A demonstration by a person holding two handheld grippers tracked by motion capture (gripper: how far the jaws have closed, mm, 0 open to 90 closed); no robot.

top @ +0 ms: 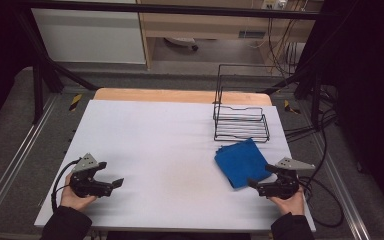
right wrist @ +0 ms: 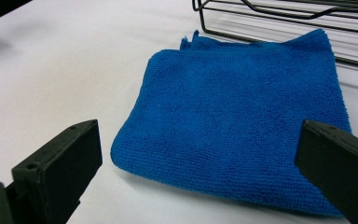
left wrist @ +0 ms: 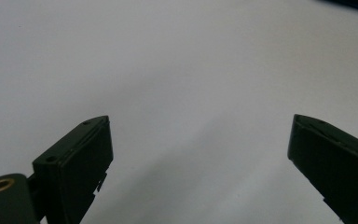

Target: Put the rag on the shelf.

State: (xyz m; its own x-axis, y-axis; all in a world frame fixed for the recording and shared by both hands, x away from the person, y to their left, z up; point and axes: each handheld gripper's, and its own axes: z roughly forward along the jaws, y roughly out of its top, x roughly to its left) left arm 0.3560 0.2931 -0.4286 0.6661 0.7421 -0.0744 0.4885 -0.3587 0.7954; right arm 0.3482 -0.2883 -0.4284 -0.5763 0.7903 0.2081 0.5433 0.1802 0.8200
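Two grippers were in my hands, low in the high view. At lower left of that frame, my left gripper [top: 109, 176] sat over the bare white table [top: 155, 145], its jaws spread wide with nothing between them; the left gripper view showed plain white surface between the two black jaws. Right of centre lay the blue cloth [top: 241, 161], folded flat into a rough square and turned like a diamond, one corner pointing up toward the wire rack [top: 241, 122] and the opposite corner down toward my right gripper [top: 260, 176]. Its longer diagonal ran from upper right to lower left in the frame. In the right gripper view the cloth [right wrist: 237, 121] spread between and beyond my open jaws, untouched, and the rack [right wrist: 284, 18] crossed the upper right just behind it. My right gripper was wide open as well, holding nothing.

The table's white sheet covered a wooden top [top: 180, 95] showing along the upper edge. Around it were grey carpet, dark frame rails, black cables at right and a pale cabinet at the top.
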